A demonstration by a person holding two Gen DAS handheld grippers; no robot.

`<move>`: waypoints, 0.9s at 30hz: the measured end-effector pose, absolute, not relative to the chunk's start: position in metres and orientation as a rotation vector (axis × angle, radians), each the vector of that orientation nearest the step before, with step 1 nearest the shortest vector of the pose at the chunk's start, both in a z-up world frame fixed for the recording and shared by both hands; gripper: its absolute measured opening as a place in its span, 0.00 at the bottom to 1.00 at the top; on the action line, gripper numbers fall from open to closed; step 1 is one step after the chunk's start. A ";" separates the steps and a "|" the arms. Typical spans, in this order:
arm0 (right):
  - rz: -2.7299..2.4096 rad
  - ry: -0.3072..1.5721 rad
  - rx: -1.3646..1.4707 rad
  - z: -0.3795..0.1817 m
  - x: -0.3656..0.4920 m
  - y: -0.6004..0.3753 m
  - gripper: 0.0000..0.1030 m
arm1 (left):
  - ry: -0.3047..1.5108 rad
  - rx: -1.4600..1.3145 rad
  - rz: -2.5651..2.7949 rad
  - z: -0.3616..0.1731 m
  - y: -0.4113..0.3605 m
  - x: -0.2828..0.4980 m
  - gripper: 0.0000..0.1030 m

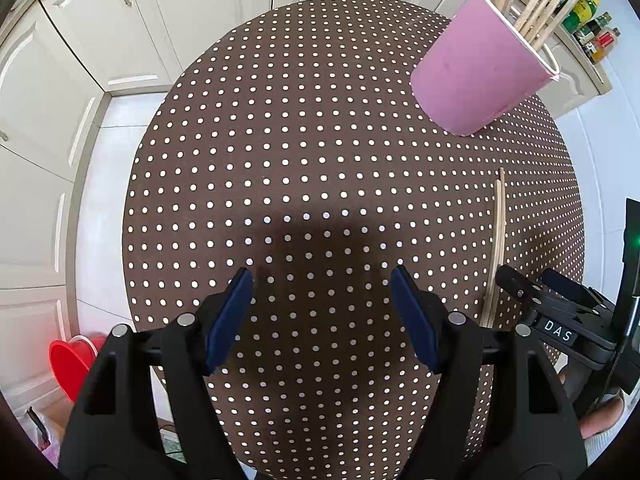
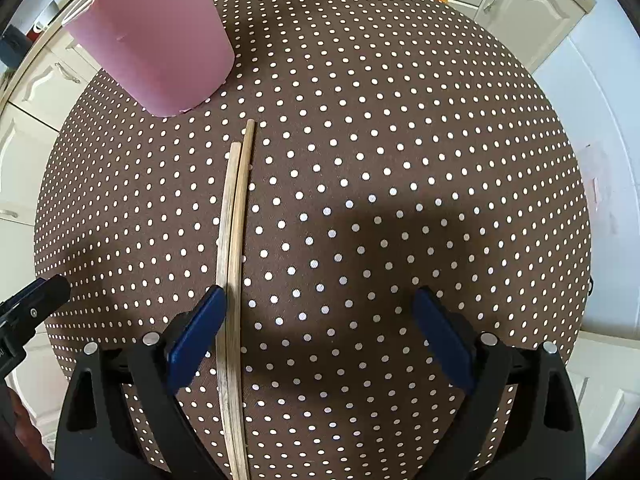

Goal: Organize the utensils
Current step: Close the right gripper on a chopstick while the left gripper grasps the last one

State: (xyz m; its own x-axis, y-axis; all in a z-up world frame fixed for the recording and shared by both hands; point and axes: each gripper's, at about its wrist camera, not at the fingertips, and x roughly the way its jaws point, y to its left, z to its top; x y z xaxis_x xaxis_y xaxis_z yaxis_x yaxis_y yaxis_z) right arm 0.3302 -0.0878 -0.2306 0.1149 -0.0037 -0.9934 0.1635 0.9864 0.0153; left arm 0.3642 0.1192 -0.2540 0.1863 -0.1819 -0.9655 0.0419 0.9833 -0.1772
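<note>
Over brown dotted tablecloth point(image 2: 400, 140): both claws, left gripper point(image 1: 322, 276) and right gripper point(image 2: 320, 300), gaping empty; two chopsticks point(image 2: 236, 216) flat beside right's inner finger, possibly touching; more upright in pink cup point(image 1: 476, 76).

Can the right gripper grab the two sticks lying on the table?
Probably yes. The right gripper is open above the two chopsticks, which lie bare on the dotted tablecloth beside its left pad, with nothing covering them.
</note>
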 end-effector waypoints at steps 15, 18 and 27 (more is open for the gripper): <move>-0.065 1.409 0.060 -0.219 0.339 -0.070 0.37 | 1.385 -0.120 -0.160 -0.252 0.098 0.368 0.68; -0.053 1.395 0.083 -0.215 0.339 -0.073 0.23 | 1.391 -0.118 -0.167 -0.252 0.089 0.365 0.68; 0.021 1.368 0.291 -0.214 0.336 -0.108 0.06 | 1.406 -0.110 -0.265 -0.247 0.043 0.360 0.68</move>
State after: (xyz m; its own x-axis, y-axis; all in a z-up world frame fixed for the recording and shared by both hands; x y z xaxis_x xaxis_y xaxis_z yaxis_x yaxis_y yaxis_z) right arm 0.3359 -0.1080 -0.2142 0.2071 0.1835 -0.9610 0.1535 0.9640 0.2172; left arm 0.3601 0.0430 -0.2466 0.1401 -0.2476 -0.9587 0.1180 0.9655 -0.2322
